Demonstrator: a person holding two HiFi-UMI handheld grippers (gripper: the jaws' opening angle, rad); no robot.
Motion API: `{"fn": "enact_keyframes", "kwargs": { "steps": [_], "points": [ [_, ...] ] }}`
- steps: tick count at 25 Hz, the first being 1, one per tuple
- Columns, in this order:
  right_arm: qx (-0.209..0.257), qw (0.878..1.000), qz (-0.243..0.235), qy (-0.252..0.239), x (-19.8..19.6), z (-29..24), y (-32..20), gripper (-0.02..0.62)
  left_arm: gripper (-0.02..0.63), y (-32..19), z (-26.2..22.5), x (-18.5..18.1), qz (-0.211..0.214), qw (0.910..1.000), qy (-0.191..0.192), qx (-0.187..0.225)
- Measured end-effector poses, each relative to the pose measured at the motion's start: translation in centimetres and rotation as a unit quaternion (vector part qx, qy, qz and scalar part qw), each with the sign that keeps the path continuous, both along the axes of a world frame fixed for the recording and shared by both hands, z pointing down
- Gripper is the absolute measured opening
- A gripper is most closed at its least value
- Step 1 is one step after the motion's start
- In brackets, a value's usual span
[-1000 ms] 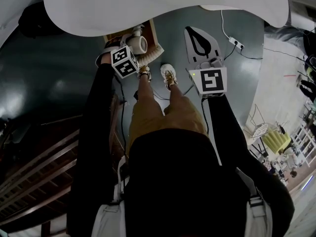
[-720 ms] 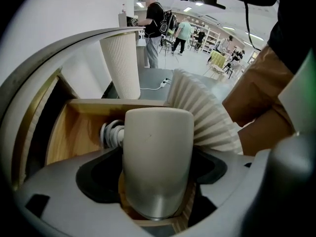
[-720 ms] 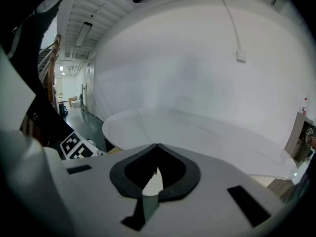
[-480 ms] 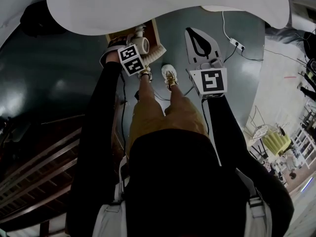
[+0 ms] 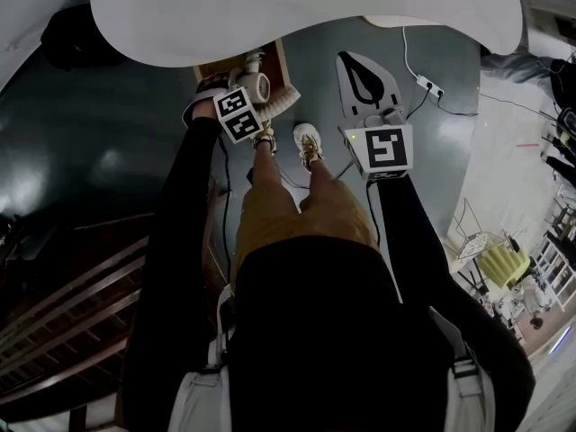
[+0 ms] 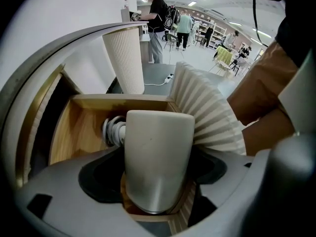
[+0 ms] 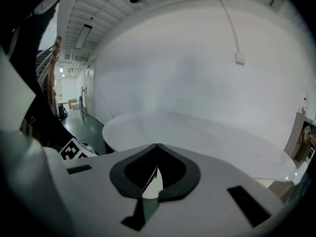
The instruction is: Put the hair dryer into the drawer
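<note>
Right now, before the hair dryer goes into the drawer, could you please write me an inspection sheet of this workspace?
Surface: white round table, top bare where it shows; dark floor below.
Job's things: hair dryer held over the open wooden drawer, not yet laid in it.
Clutter: nothing seen in the visible part of the drawer.
Grippers: left gripper shut on the hair dryer; right gripper shut, holding nothing, raised toward the table.
Cables: white cable with a power strip lying on the floor to the right.
Surroundings: wooden staircase on the left; people standing far behind.
</note>
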State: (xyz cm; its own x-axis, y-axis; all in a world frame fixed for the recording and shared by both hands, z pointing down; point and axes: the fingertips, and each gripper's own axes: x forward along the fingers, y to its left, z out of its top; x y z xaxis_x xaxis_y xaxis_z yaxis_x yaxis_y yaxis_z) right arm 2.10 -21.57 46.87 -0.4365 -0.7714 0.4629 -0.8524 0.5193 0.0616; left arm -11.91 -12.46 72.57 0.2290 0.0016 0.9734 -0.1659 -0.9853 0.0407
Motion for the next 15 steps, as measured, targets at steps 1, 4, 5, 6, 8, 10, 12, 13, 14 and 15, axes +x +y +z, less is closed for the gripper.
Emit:
{"fn": "enact_keyframes", "kwargs": {
  "steps": [1,4,5,6,8,10,12,13,14,15],
  "points": [
    [0.002,1.000,-0.001,0.000,-0.1,-0.2,0.0,0.025,0.402,0.1,0.0,-0.1,-0.001,1.0000,-0.002,-0.001],
    [0.010,1.000,-0.004,0.003,0.0,-0.4,0.2,0.025,0.402,0.4,-0.1,-0.5,0.000,1.0000,-0.008,-0.006],
    [0.012,1.000,-0.005,0.003,0.0,-0.5,0.2,0.025,0.402,0.4,-0.2,-0.6,0.001,0.9999,-0.008,-0.007],
    [0.014,1.000,-0.006,0.001,0.0,-0.7,0.2,0.025,0.402,0.4,-0.2,-0.6,0.001,0.9999,-0.008,-0.007],
    [0.017,1.000,-0.008,-0.003,0.0,-1.0,0.2,0.025,0.402,0.4,-0.3,-0.7,-0.004,0.9999,-0.006,-0.011],
    [0.018,1.000,-0.010,-0.005,0.0,-1.1,0.3,0.025,0.402,0.4,-0.7,-0.5,-0.022,0.9995,0.003,-0.022],
    [0.019,1.000,-0.013,-0.004,0.1,-1.3,0.5,0.025,0.402,0.4,-1.2,-0.5,-0.039,0.9987,0.011,-0.031],
    [0.022,1.000,-0.014,-0.005,0.1,-1.4,0.5,0.025,0.402,0.4,-1.3,-0.5,-0.042,0.9986,0.010,-0.030],
    [0.026,1.000,-0.015,-0.007,0.0,-1.6,0.6,0.025,0.400,0.4,-1.3,-0.7,-0.044,0.9986,0.009,-0.028],
    [0.029,0.999,-0.017,-0.009,-0.2,-1.7,0.7,0.025,0.400,0.5,-1.4,-0.8,-0.045,0.9986,0.007,-0.026]
  ]
}}
